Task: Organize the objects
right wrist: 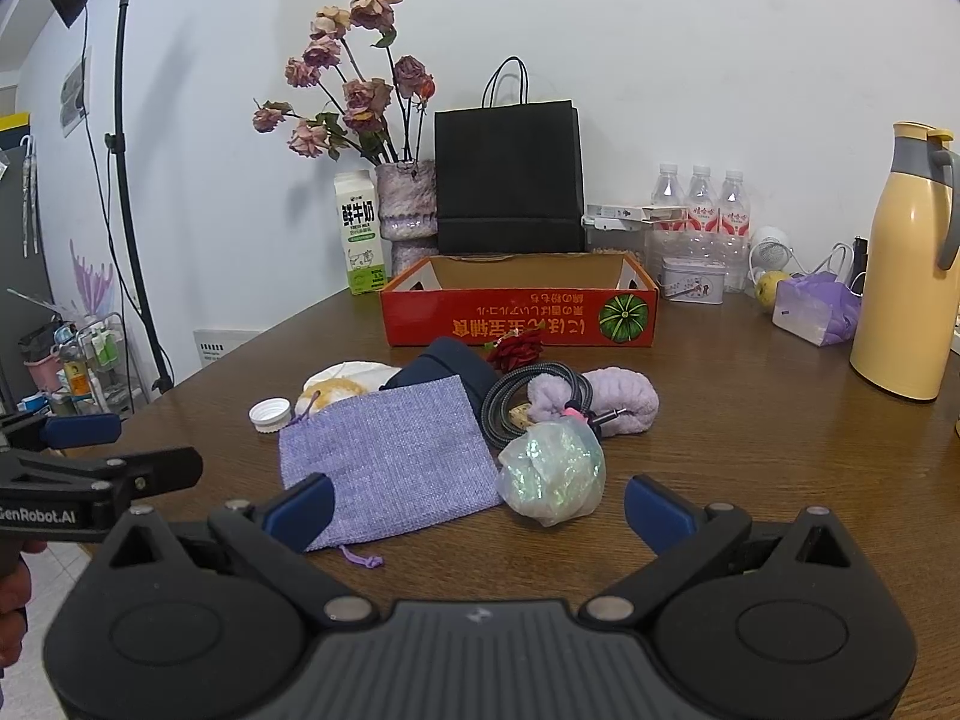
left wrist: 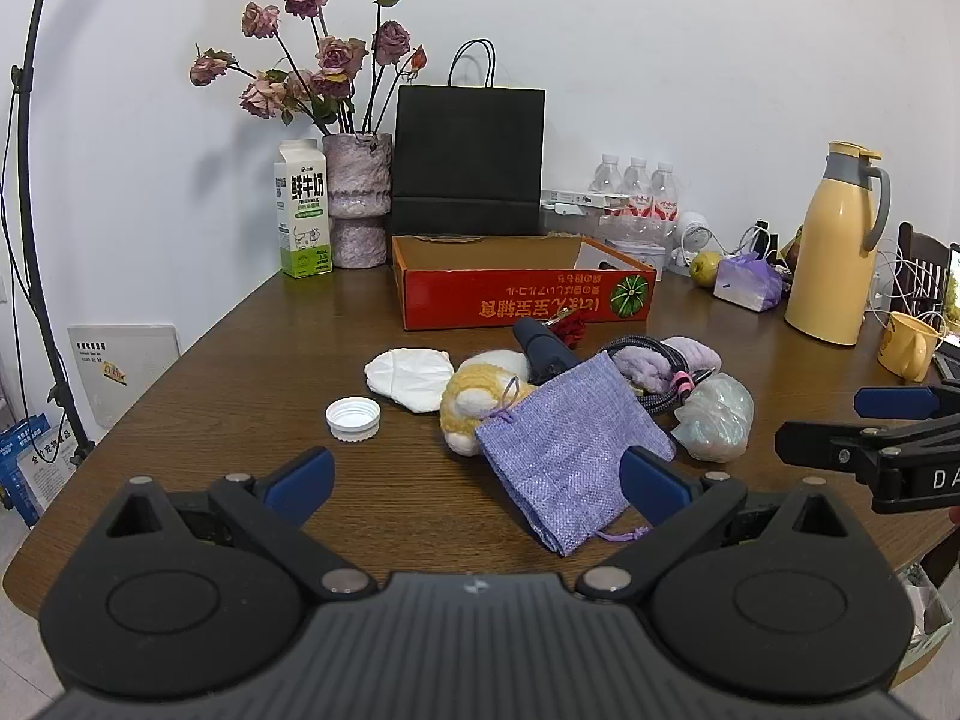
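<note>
1. I'm looking across a dark wood-grain table (left wrist: 210,396), and a ribbed white plastic cap (left wrist: 353,417) is sitting farthest left, alone on the bare wood.
2. Just right of it a crumpled white paper wad (left wrist: 411,377) is lying against a fuzzy yellow-and-white plush toy (left wrist: 480,402).
3. A coarse-woven lilac drawstring pouch (left wrist: 564,450) is lying flat and square, overlapping the plush; a dark navy rounded object (left wrist: 543,354) is poking out behind it.
4. Further right a braided grey cable (right wrist: 516,402) is coiling beside a fluffy lavender headband (right wrist: 606,399), with a glossy, iridescent crinkled plastic bundle (right wrist: 552,468) sitting in front of them.
5. Behind the pile a shallow red cardboard box (left wrist: 516,300) is standing open.
6. I'm holding the left gripper (left wrist: 477,483) with its blue pads spread wide, pinching nothing; the pouch's near corner is lying between them, under the right pad.
7. The right gripper (right wrist: 477,510) is spread equally wide and empty, hovering with the pouch's edge by its left pad and the plastic bundle just ahead, between the pads.
</note>
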`<state>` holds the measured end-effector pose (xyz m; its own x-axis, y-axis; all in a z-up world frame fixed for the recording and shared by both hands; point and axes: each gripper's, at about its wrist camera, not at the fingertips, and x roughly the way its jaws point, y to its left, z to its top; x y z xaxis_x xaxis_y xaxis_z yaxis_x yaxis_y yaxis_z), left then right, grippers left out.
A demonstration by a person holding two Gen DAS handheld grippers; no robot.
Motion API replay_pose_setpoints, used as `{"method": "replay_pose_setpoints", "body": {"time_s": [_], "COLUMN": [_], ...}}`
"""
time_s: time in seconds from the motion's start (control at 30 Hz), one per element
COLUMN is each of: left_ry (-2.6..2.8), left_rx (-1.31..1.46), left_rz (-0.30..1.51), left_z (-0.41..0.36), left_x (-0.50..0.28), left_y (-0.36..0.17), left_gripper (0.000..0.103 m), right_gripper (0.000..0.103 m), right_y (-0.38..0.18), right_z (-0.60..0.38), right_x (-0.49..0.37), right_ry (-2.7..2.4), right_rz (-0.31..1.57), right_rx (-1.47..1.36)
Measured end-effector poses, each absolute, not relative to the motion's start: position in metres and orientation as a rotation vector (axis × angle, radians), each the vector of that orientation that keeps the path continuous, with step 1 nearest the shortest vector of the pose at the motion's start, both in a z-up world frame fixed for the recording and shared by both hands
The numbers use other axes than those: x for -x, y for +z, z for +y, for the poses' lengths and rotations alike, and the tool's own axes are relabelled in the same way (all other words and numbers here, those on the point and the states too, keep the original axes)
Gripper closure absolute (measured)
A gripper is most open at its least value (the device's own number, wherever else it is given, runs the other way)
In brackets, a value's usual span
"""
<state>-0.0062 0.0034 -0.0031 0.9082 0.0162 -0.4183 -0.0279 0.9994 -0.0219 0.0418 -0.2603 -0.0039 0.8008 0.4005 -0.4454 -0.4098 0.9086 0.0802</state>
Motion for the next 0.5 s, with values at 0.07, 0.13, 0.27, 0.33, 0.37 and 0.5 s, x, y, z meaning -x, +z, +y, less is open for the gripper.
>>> {"method": "replay_pose_setpoints", "body": {"time_s": [0.07, 0.13, 0.27, 0.33, 0.37, 0.5], "left_ry": [0.023, 0.023, 0.023, 0.023, 0.023, 0.022], "left_rx": [0.028, 0.028, 0.03, 0.031, 0.031, 0.03], "left_rz": [0.431, 0.431, 0.431, 0.431, 0.43, 0.43], "left_z": [0.0035, 0.0036, 0.0037, 0.0037, 0.0036, 0.0036], "left_x": [0.0063, 0.0061, 0.0059, 0.006, 0.006, 0.006], "left_y": [-0.003, -0.0026, -0.0036, -0.0039, -0.004, -0.0039], "left_gripper": [0.0, 0.0, 0.0, 0.0, 0.0, 0.0], "right_gripper": [0.0, 0.0, 0.0, 0.0, 0.0, 0.0], "right_y": [-0.0042, -0.0039, -0.0044, -0.0043, -0.004, -0.0047], "right_z": [-0.26, -0.2602, -0.2609, -0.2616, -0.2621, -0.262], "right_x": [-0.0417, -0.0417, -0.0412, -0.0412, -0.0415, -0.0414], "right_ry": [0.434, 0.435, 0.434, 0.434, 0.433, 0.434], "right_rz": [0.473, 0.473, 0.474, 0.475, 0.474, 0.474], "right_rx": [0.02, 0.02, 0.022, 0.021, 0.021, 0.021]}}
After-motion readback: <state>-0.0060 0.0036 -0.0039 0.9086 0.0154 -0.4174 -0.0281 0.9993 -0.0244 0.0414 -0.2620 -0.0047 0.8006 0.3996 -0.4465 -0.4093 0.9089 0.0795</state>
